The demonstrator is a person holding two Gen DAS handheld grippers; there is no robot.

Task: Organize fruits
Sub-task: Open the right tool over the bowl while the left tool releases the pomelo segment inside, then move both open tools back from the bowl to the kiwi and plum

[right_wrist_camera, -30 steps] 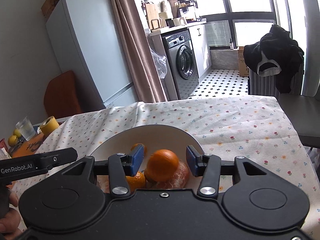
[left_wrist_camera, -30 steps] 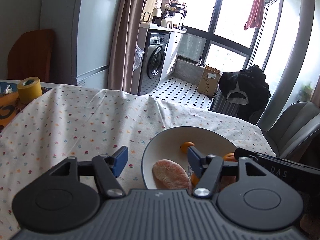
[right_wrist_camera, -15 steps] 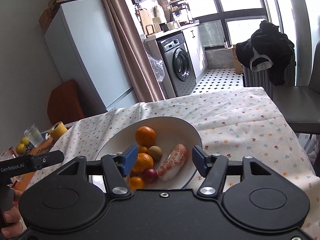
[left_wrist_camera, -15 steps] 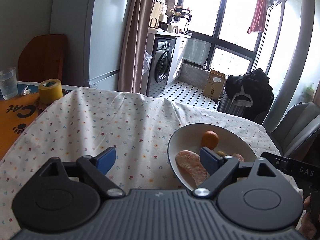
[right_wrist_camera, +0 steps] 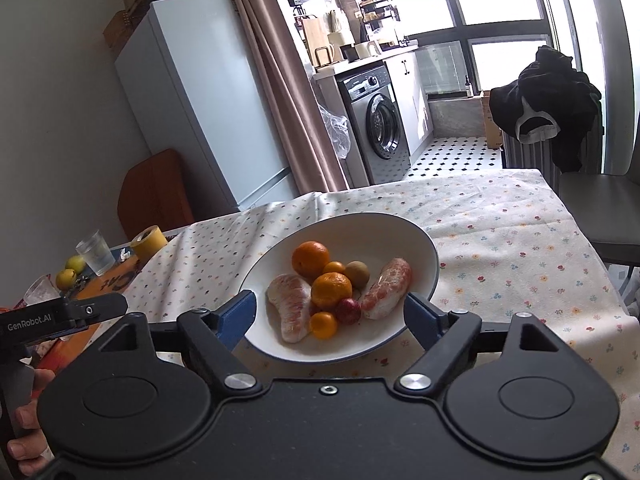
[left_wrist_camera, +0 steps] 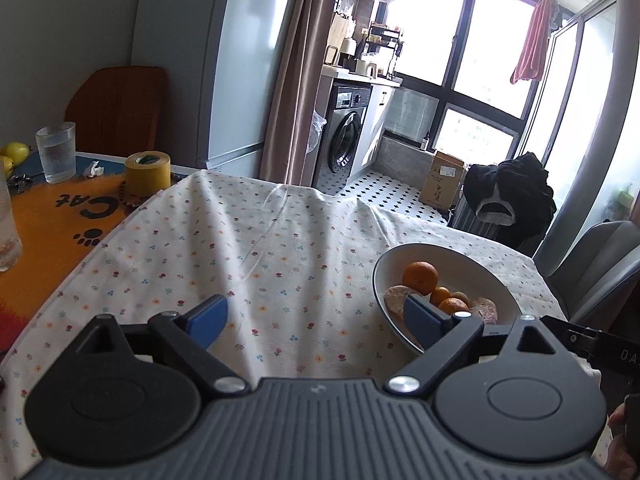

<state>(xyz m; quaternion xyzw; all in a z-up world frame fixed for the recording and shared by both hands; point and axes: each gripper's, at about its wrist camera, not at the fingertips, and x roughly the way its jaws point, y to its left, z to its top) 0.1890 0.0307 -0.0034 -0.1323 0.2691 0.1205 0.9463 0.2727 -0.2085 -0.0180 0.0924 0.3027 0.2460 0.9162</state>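
Observation:
A white bowl (right_wrist_camera: 408,240) sits on the flowered tablecloth and holds several fruits: a large orange (right_wrist_camera: 310,258), a second orange (right_wrist_camera: 331,289), small mandarins, a kiwi (right_wrist_camera: 356,270), a dark red fruit (right_wrist_camera: 347,311) and two peeled pink pomelo pieces (right_wrist_camera: 291,310). My right gripper (right_wrist_camera: 330,318) hangs open above the bowl's near rim, holding nothing. In the left wrist view the same bowl (left_wrist_camera: 484,276) lies to the right, behind the right fingertip. My left gripper (left_wrist_camera: 316,318) is open over bare tablecloth, empty.
At the left end of the table an orange mat (left_wrist_camera: 44,220) carries a glass of water (left_wrist_camera: 56,152), a yellow tape roll (left_wrist_camera: 147,173) and yellow fruits (right_wrist_camera: 71,272). A grey chair (left_wrist_camera: 592,264) stands by the table's right side. A hand (right_wrist_camera: 24,436) holds the left gripper's handle.
The right gripper let the orange go into the bowl, opened wider and drew back upward. The left gripper also pulled back and left, away from the bowl, opening wider.

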